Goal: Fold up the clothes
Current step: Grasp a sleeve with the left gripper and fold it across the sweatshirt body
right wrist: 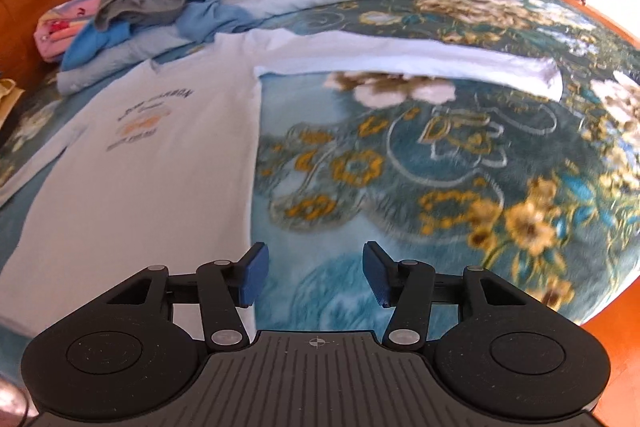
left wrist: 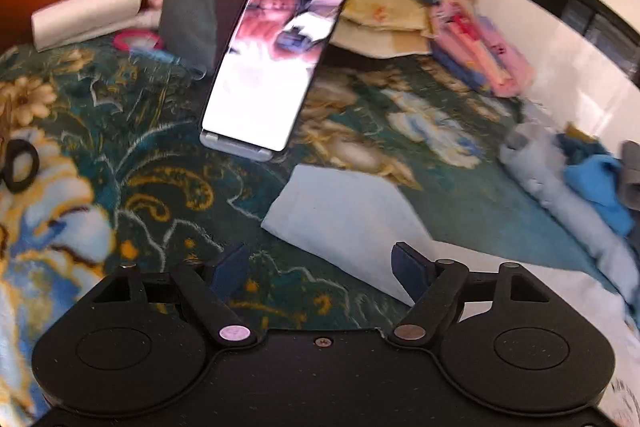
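Both grippers [left wrist: 322,269] [right wrist: 316,275] tilt down, fingers apart, over shirt [right wrist: 132,167].

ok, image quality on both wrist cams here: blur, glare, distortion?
Left wrist: heavy motion smear across the floral blanket and the pillow stack; the phone screen is blown out white; the left gripper stays sharp. Right wrist: milder blur, print on the white T-shirt barely legible, strong fisheye bowing of the bed, bright wall washed out; the right gripper is crisp.
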A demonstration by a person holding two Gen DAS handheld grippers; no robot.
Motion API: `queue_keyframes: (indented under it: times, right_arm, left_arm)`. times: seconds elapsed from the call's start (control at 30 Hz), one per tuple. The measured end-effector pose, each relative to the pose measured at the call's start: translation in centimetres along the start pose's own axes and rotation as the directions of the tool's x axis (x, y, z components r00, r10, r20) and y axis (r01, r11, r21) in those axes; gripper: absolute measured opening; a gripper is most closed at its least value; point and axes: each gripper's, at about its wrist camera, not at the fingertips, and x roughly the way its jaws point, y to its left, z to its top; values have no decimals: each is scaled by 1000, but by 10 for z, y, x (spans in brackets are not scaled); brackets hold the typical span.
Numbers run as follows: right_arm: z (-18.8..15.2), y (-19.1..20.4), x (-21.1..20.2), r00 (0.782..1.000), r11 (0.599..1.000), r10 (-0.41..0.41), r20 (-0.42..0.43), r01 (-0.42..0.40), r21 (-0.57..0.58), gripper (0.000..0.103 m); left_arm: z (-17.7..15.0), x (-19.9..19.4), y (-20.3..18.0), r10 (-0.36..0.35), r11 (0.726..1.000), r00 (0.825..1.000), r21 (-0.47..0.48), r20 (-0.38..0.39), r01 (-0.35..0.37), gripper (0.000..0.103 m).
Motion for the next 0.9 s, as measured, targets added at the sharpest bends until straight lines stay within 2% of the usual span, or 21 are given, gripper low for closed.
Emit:
queue_keyframes:
  times: [0.03,0.07,0.1,0.13,0.17,0.2,0.3,0.4,0.53,0.67,0.73,0.77,0.83,0.9]
  right_arm:
    - [4,0,1,1000,1000,-10,2,10,-4,49]
    - [7,1,3,1000,1000,-17,5,17,-6,49]
    - [11,1,4,1000,1000,-22,7,22,-5,49]
    - [13,1,6,1000,1000,-24,9,24,-1,49]
    - [16,1,8,1000,1000,-23,11,23,5,49]
    - [17,1,10,1000,1000,-20,12,19,9,49]
    - [21,-1,16,1000,1000,-18,13,17,22,49]
    - [23,-5,21,1000,999,-27,10,26,37,49]
    - [24,-13,29,999,997,-41,-2,41,67,49]
    - [24,-19,37,999,995,-41,-22,43,91,49]
    - [24,-21,40,999,995,-38,-26,40,93,49]
    - [25,-21,41,999,995,-36,-28,38,91,49]
    - [26,-20,42,999,996,-33,-29,36,81,50]
    - [26,-20,42,999,997,-33,-29,35,62,50]
  left_arm:
    - [0,4,-2,15,1000,1000,-2,14,-15,66]
    - [1,8,-4,31,1000,999,-4,29,-31,56]
    - [1,11,-5,41,999,998,-5,37,-41,39]
    - [1,14,-7,46,999,998,-4,39,-46,31]
    - [1,16,-7,49,999,998,-4,40,-49,10]
    - [0,17,-7,51,999,998,-7,44,-50,0]
    - [2,11,-8,34,999,996,-11,78,-33,0]
    - [11,2,-24,-20,997,991,72,130,10,0]
    - [24,-19,-61,-119,982,970,172,212,83,0]
    - [25,-36,-102,-230,956,946,233,228,176,0]
    - [18,-36,-113,-205,959,956,239,210,153,3]
    - [11,-35,-115,-170,963,962,243,214,116,7]
    - [-1,-32,-111,-82,966,966,259,244,16,9]
    - [-8,-25,-96,11,970,971,235,239,-69,21]
